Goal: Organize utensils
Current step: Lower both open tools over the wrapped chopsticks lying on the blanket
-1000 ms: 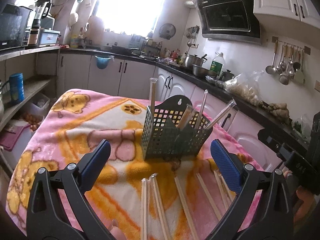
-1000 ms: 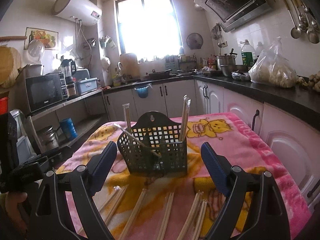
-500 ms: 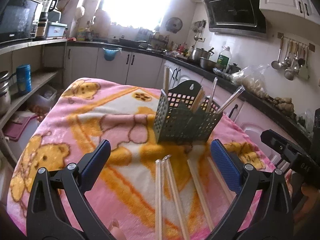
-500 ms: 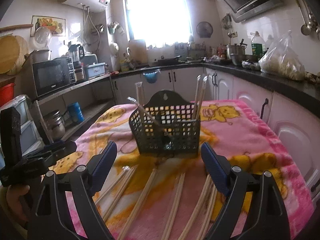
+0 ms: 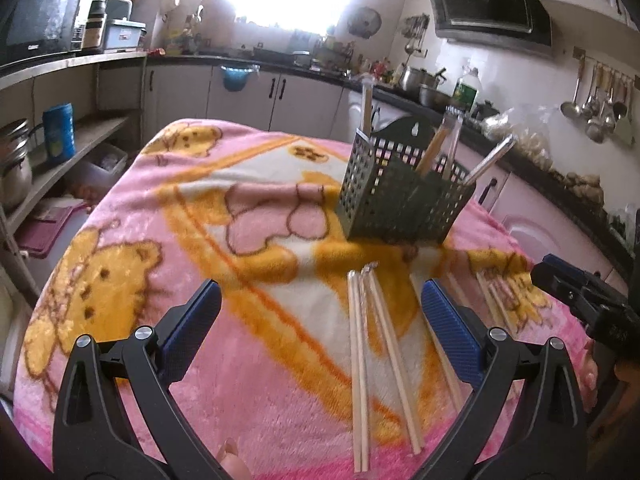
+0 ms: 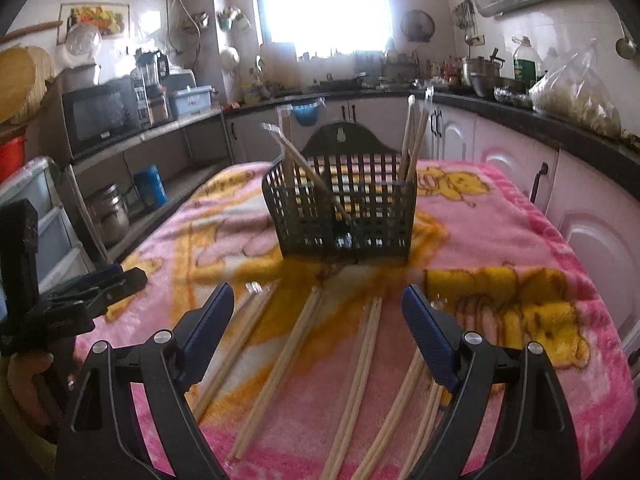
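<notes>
Both tools are spread wide with nothing between their pads: your left tool (image 5: 320, 320) and your right tool (image 6: 318, 320) hover above the chopsticks (image 6: 300, 344) lying loose on the blanket-covered desk (image 5: 168, 240). Beyond them stands the basket (image 6: 344, 216), a few sticks upright inside.
</notes>
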Action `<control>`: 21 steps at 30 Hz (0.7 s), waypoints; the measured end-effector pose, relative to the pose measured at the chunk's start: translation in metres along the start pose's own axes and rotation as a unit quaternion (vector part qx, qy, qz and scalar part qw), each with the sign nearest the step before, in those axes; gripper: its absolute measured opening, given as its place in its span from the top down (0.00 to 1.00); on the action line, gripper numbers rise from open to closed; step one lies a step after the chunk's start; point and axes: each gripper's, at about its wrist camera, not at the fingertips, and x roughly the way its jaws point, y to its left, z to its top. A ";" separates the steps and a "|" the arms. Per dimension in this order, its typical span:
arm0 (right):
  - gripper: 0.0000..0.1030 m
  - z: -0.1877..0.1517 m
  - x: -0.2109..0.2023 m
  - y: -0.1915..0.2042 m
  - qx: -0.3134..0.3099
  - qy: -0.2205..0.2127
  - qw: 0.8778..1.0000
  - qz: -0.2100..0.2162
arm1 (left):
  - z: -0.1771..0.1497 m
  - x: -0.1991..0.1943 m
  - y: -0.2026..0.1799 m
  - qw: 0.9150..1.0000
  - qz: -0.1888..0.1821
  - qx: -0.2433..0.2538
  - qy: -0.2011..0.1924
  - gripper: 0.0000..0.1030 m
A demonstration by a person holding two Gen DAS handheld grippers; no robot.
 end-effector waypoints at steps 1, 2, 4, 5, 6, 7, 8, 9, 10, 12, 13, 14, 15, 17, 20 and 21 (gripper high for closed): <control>0.19 -0.002 0.002 -0.001 0.000 0.008 1.000 -0.002 | -0.001 0.001 0.000 1.000 -0.001 0.001 0.003 0.11; 0.19 -0.004 0.004 -0.003 0.002 0.013 1.000 -0.002 | -0.003 0.003 -0.001 1.000 -0.001 0.004 0.009 0.11; 0.19 -0.008 0.007 -0.006 0.007 0.023 1.000 -0.004 | -0.006 0.006 -0.003 1.000 -0.002 0.010 0.019 0.11; 0.19 -0.010 0.009 -0.007 0.009 0.027 1.000 -0.005 | -0.008 0.009 -0.004 1.000 -0.003 0.014 0.026 0.11; 0.19 -0.012 0.010 -0.009 0.009 0.033 0.999 -0.008 | -0.010 0.011 -0.006 0.999 -0.003 0.017 0.032 0.11; 0.19 -0.013 0.011 -0.009 0.007 0.036 0.999 -0.010 | -0.012 0.013 -0.007 0.999 -0.004 0.020 0.039 0.11; 0.19 -0.014 0.012 -0.009 0.005 0.040 0.999 -0.013 | -0.014 0.016 -0.009 0.999 -0.007 0.023 0.045 0.11; 0.19 -0.015 0.014 -0.010 0.004 0.044 0.999 -0.015 | -0.016 0.019 -0.010 0.998 -0.010 0.024 0.051 0.11; 0.20 -0.017 0.016 -0.011 0.003 0.046 0.999 -0.016 | -0.017 0.021 -0.011 0.998 -0.012 0.026 0.057 0.11; 0.24 -0.019 0.020 -0.013 0.003 0.054 0.998 -0.018 | -0.021 0.027 -0.013 0.997 -0.017 0.028 0.070 0.11; 0.25 -0.019 0.021 -0.014 0.005 0.058 0.998 -0.017 | -0.022 0.030 -0.014 0.997 -0.018 0.029 0.074 0.11; 0.25 -0.020 0.023 -0.016 0.008 0.062 0.998 -0.016 | -0.023 0.033 -0.015 0.996 -0.019 0.030 0.081 0.11; 0.26 -0.020 0.026 -0.019 0.014 0.067 0.997 -0.019 | -0.023 0.036 -0.015 0.996 -0.023 0.031 0.086 0.13; 0.28 -0.022 0.029 -0.023 0.022 0.072 0.997 -0.017 | -0.024 0.039 -0.018 0.995 -0.025 0.034 0.091 0.18; 0.31 -0.023 0.033 -0.026 0.027 0.078 0.996 -0.018 | -0.026 0.048 -0.018 0.993 -0.028 0.035 0.108 0.29; 0.31 -0.023 0.034 -0.026 0.028 0.079 0.996 -0.017 | -0.027 0.050 -0.018 0.993 -0.028 0.035 0.113 0.36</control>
